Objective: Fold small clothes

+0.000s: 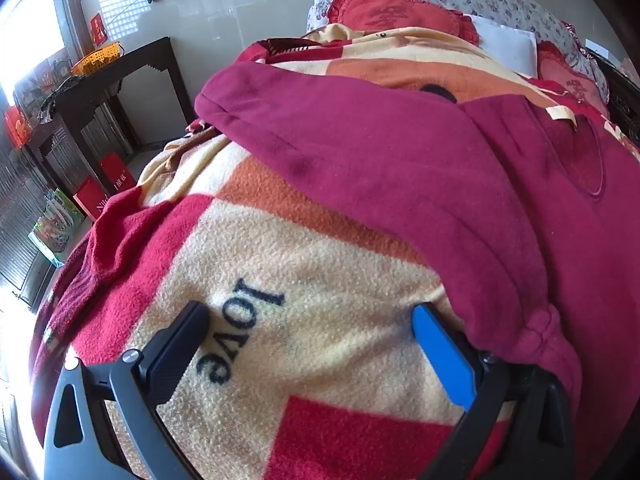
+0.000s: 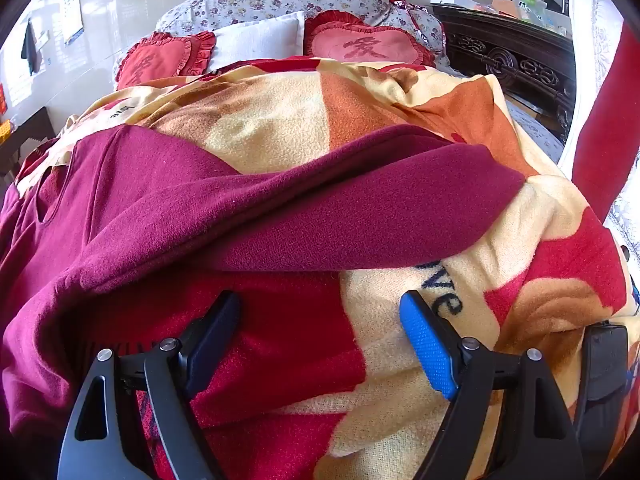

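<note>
Left gripper (image 1: pixel 310 320) hangs with its jaws spread wide and nothing between them, tilted down over the fleece blanket (image 1: pixel 280 248); its black finger sits to the left of the printed word "love" (image 1: pixel 240 332) and its blue finger to the right, just beside the near hem of the maroon garment (image 1: pixel 400 168), though whether the blue pad touches that cloth cannot be told; the garment lies spread across the blanket, filling the right and far part of the left wrist view, with a sleeve reaching out to the left; far to the left stands a dark wooden table (image 1: pixel 132 76) with a yellow basket (image 1: pixel 98 56) on it, and red boxes (image 1: pixel 102 190) on the floor near its foot; right gripper (image 2: pixel 320 308) likewise stands wide open and grips nothing, its black finger over a red patch of the blanket and its blue finger over a cream patch, both just short of the garment's folded sleeve, which runs across the middle of the right wrist view from the left to the right; at the far end lie two red heart-shaped cushions (image 2: pixel 364 46) with a white pillow (image 2: pixel 260 38) between them, and a carved dark headboard (image 2: pixel 516 60) at the far right.
</note>
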Demonstrator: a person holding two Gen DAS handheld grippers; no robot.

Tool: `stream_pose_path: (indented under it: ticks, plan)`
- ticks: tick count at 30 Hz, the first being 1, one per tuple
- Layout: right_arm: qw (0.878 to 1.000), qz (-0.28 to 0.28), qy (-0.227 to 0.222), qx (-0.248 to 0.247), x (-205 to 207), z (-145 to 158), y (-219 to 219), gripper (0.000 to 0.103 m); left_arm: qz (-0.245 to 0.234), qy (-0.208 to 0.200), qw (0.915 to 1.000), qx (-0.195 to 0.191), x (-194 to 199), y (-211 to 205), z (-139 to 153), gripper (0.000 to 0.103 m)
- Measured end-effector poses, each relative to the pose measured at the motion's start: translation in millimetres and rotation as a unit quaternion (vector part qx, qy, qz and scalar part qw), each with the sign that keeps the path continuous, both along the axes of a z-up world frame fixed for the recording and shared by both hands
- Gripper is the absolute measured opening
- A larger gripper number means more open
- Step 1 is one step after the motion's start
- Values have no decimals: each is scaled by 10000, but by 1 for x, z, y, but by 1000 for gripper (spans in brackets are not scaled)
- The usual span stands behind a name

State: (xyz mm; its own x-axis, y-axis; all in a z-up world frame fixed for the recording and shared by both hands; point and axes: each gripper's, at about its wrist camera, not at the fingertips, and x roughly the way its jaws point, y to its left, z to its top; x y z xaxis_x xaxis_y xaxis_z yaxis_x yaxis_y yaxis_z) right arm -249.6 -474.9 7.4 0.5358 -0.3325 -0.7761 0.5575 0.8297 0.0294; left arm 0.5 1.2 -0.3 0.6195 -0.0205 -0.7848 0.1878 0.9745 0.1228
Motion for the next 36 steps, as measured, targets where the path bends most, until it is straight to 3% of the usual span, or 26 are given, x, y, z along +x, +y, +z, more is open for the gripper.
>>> stream_pose_path:
  ticks: [12, 18, 20, 28, 36]
  plan:
    - [9999, -21, 77, -91, 4, -1, 0, 65, -8, 13, 9998, 184, -1, 0, 3, 103]
    - [9951, -237, 765, -581, -3, 12, 24, 64, -293, 82, 9995, 27, -20, 3, 19, 97]
    - [9939, -224, 726, -793, -23, 28, 36, 64, -415, 36, 9991, -71, -32, 6, 31, 97]
    - [9965, -281, 420, -662, -87, 102, 62, 64, -908, -337, 9945, -392, -82, -9, 95, 97]
    - [9982, -291, 81, -508, -132, 181, 87, 64, -1167, -526, 9905, -505, -118, -22, 128, 97]
